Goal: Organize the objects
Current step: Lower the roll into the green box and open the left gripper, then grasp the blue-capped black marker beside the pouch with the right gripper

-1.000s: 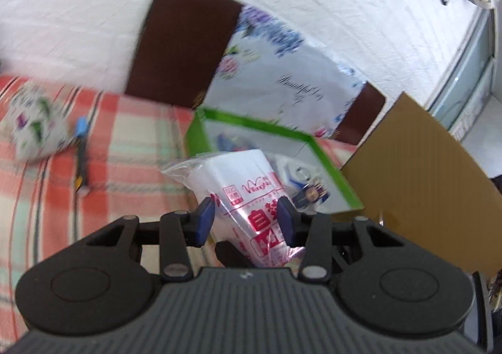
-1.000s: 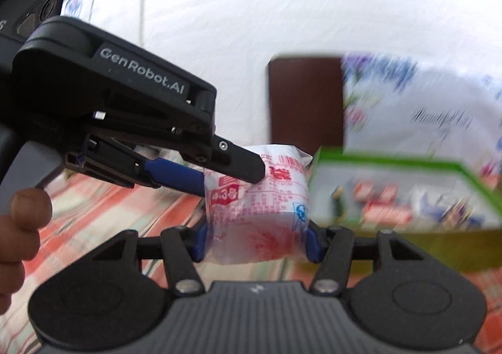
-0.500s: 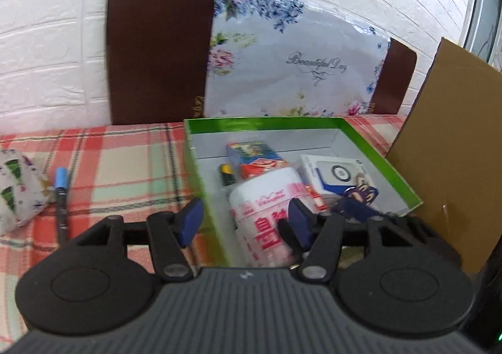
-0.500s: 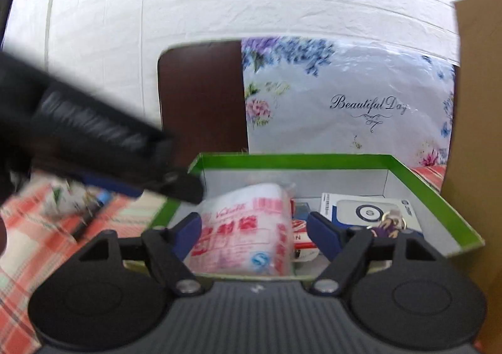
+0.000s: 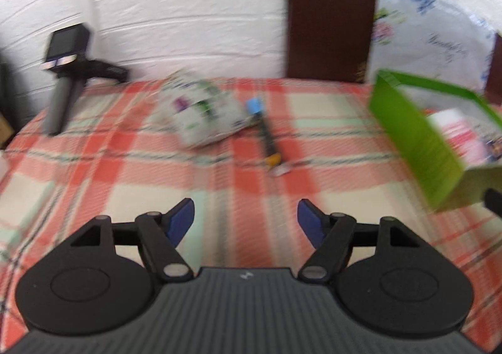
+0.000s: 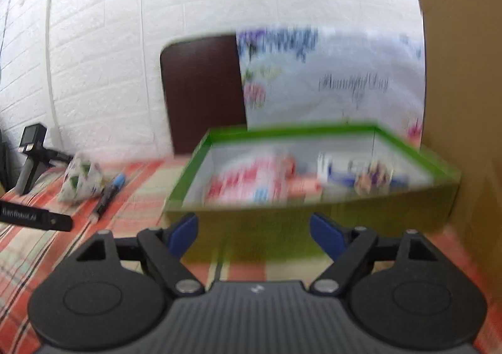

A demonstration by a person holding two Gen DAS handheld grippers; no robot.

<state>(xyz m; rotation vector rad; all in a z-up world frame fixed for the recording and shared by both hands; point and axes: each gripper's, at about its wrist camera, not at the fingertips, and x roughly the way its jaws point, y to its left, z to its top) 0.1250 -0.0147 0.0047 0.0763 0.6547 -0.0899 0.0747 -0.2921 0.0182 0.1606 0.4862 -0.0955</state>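
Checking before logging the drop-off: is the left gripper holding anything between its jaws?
No, the left gripper has its jaws spread wide over bare tablecloth.

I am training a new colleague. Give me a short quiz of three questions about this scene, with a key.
1. True or false: both sets of jaws are open and empty.
2. Where does the red-printed plastic roll lie?
A. inside the green box
B. on the tablecloth
3. What lies right beside the patterned pouch?

Key:
1. True
2. A
3. The blue-capped pen
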